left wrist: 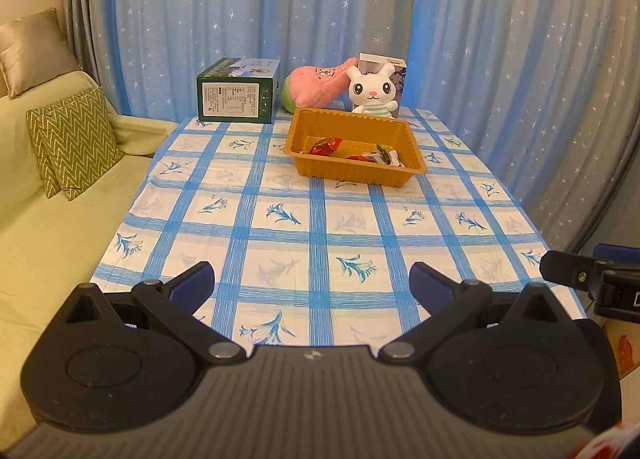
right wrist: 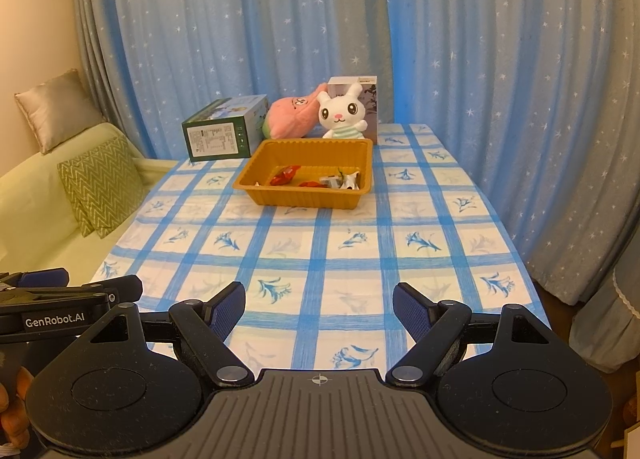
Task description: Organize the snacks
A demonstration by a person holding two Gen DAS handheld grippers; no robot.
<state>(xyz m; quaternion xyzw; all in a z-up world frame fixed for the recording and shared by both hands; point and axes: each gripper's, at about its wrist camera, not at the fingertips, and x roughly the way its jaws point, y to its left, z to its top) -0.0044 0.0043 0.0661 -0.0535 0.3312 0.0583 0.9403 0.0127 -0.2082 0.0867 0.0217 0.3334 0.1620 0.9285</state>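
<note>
Left claw point(left wrist: 312, 283) and right claw point(right wrist: 319, 307), both spread and empty, above the counter point(left wrist: 320, 235).
Snacks point(left wrist: 326, 146) lie in the tray point(left wrist: 356, 173); approach low, clearing its rim.

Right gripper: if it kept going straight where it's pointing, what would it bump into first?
Probably the bare tablecloth. The right gripper is open, empty and tilted downward, with nothing lying between it and the cloth. The orange tray of snacks sits farther along, so it would likely meet cloth short of it, though depth is hard to judge.

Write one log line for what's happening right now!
left gripper: open, empty | right gripper: open, empty | snacks: in orange tray | checked tablecloth: no loose snacks visible
</note>
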